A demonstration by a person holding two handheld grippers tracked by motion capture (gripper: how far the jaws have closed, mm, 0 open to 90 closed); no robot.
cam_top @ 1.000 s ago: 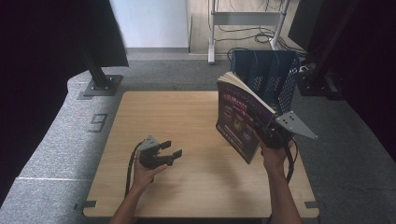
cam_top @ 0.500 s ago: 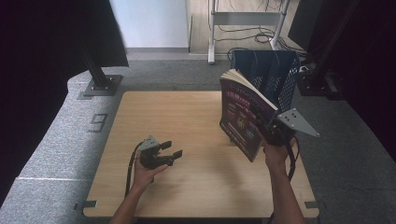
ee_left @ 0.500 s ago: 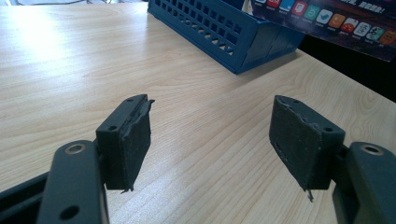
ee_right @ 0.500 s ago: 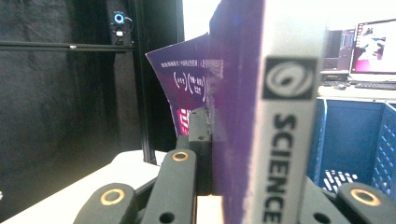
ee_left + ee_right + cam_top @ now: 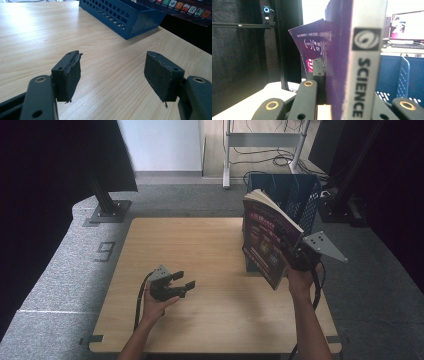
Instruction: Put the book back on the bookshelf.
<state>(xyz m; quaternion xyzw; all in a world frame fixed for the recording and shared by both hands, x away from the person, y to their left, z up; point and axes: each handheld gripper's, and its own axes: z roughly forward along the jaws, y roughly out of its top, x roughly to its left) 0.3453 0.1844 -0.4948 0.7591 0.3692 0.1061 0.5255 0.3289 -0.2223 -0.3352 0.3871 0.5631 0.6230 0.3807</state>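
I hold the purple soft-cover book (image 5: 265, 240) in my right tool (image 5: 295, 256), which is clamped on it near the spine; in the right gripper view the book (image 5: 359, 62) stands upright between the jaws, with the word SCIENCE on its spine. In the high view the book hangs tilted in the air, just in front of the blue plastic slotted file rack (image 5: 300, 195), which stands at about 2 o'clock on the light wooden desk (image 5: 200, 245), close to the right edge. My left tool (image 5: 185, 281) rests low at about 7 o'clock, its jaws wide with nothing between them; in the left gripper view I see bare desk (image 5: 37, 30) ahead and the rack (image 5: 130, 17) far off. The middle and the 10 o'clock part of the desk are free for moving.
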